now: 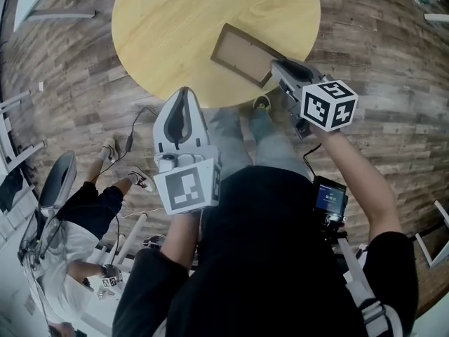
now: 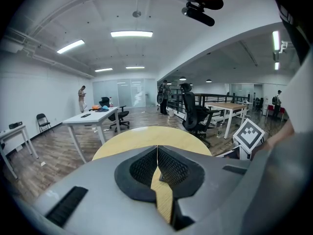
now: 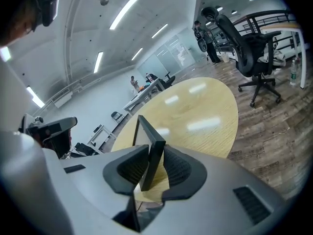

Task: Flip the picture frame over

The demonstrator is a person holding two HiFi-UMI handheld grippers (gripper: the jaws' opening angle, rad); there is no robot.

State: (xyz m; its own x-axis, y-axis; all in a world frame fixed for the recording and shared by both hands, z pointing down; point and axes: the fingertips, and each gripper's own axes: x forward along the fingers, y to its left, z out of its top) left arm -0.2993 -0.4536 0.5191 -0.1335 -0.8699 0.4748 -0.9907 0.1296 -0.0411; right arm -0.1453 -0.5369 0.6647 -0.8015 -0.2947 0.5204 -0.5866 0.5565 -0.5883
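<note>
**Round wooden bench (image 1: 182, 27): frame pinched on edge in the right tongs, left tongs idle**

Bench sits on a plank floor (image 1: 379, 118) in an open office, and it carries nothing besides the frame.

- The picture frame (image 1: 240, 53) is over the near-right part of the bench. From the head view a brown panel inside a dark border faces up, which I read as the backing.
- The right tongs (image 1: 280, 72) have it by the near end. In the right gripper view the dark rim stands upright between the pads, which are narrow and clamped on it.
- An edge grip makes sense here. Rolling the wrist turns the whole frame about that rim, with no need to slide anything under it.
- I cannot tell whether the far end touches the bench or hangs just above it.
- The left tongs (image 1: 184, 93) are closed tip to tip with nothing between them. They hover off the bench's near edge, well apart from the frame.
- My read is that they are parked clear so the frame has room to swing, and close enough to steady it if needed.

Judgement: the flip is under way but not done. The risk is the thin rim twisting or slipping in the pads during the roll.
</note>
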